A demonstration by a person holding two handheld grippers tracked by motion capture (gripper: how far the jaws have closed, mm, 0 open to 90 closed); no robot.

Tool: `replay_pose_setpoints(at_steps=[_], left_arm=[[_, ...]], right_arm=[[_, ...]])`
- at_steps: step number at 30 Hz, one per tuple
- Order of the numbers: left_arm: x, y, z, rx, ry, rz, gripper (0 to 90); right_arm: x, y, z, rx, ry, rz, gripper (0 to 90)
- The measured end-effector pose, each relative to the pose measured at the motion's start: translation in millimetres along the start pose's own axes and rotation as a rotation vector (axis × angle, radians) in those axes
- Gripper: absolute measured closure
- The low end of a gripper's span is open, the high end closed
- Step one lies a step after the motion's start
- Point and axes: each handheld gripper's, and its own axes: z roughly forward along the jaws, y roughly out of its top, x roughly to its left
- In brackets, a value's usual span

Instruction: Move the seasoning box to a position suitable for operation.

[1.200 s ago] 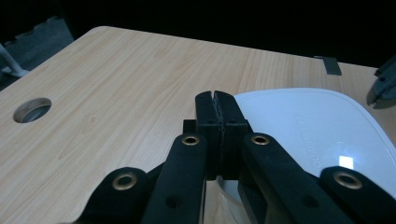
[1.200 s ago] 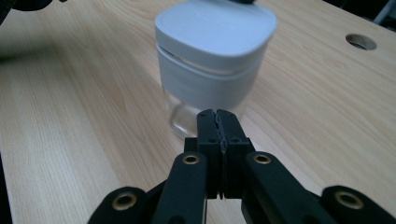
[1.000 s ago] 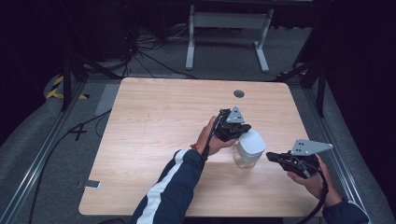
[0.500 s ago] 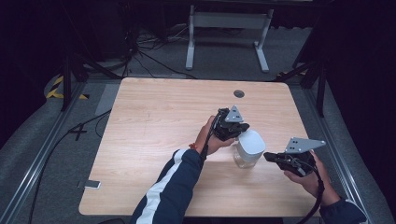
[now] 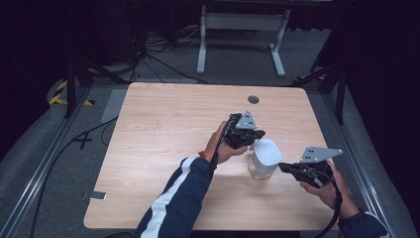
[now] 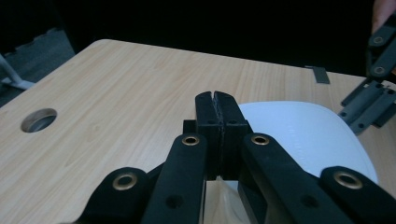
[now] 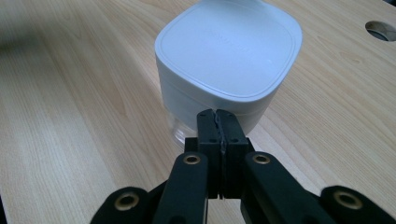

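High view, table [image 5: 163, 148]: light wood top with rounded corners, round cable hole [image 5: 253, 99] near the far edge.
High view, jar [image 5: 264, 158]: clear container with a white rounded-square lid, upright on the right half of the table, between the two grippers.
High view, left gripper [image 5: 256, 135]: just beyond and left of the jar, tip right at the lid's far edge; contact not clear from here.
High view, right gripper [image 5: 283, 168]: at the jar's right side, tip pointing at it, very near; touching or not, cannot tell.
High view, sleeve [image 5: 178, 198]: dark blue with a white stripe, entering from the bottom edge toward the left gripper.
Left gripper view, jaws: clenched flat against each other, nothing between them, poised over the edge of the white lid [image 6: 303, 130].
Left gripper view, other gripper [image 6: 373, 88]: at the right edge, beyond the lid.
Right gripper view, jaws: pressed together, nothing pinched, tips low against the near side of the jar [image 7: 229, 60], about where white lid meets clear body.
Right gripper view, lid: seated on the jar, level, faint embossed lettering too small to read.
Floor beside table: small flat phone-like object [image 5: 95, 196] on the grey carpet at the left, cables trailing nearby.
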Motion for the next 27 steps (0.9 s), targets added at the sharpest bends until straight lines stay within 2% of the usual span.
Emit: replay_pose_setpoints(at_steps=[3, 6, 9, 12, 14, 20, 22, 27], left_arm=[[-2.5, -2.0, 3.3, 0.003, -0.022, 0.006, 89.8], [-3.3, -4.8, 8.6, 0.043, 0.0, 0.02, 89.8], [-1.4, -5.7, 9.3, 0.034, 0.006, 0.004, 89.8], [0.0, -5.5, 10.0, 0.037, 0.009, 0.012, 89.7], [0.3, -5.6, 10.7, 0.034, 0.008, -0.002, 89.8], [1.4, -6.0, 11.2, 0.043, 0.022, 0.004, 89.8], [2.7, -7.7, 12.0, 0.043, 0.028, -0.005, 89.8], [3.4, -8.5, 12.7, 0.041, 0.026, -0.006, 89.7]], right_arm=[[0.1, 0.0, 0.0, 0.001, -0.002, -0.001, 89.8], [0.8, -0.3, 1.0, 0.003, -0.003, -0.003, 89.8], [1.1, -0.3, 1.3, 0.005, -0.004, -0.007, 89.8], [0.8, 0.1, 0.7, -0.002, -0.004, -0.005, 89.8], [1.0, 0.4, 0.3, -0.001, -0.004, -0.007, 89.8], [1.1, 0.9, -0.8, -0.008, -0.007, -0.006, 89.8], [0.9, 1.4, -2.3, -0.015, -0.008, -0.006, 89.7], [-0.3, 4.0, -3.6, -0.025, -0.014, -0.008, 89.7]])
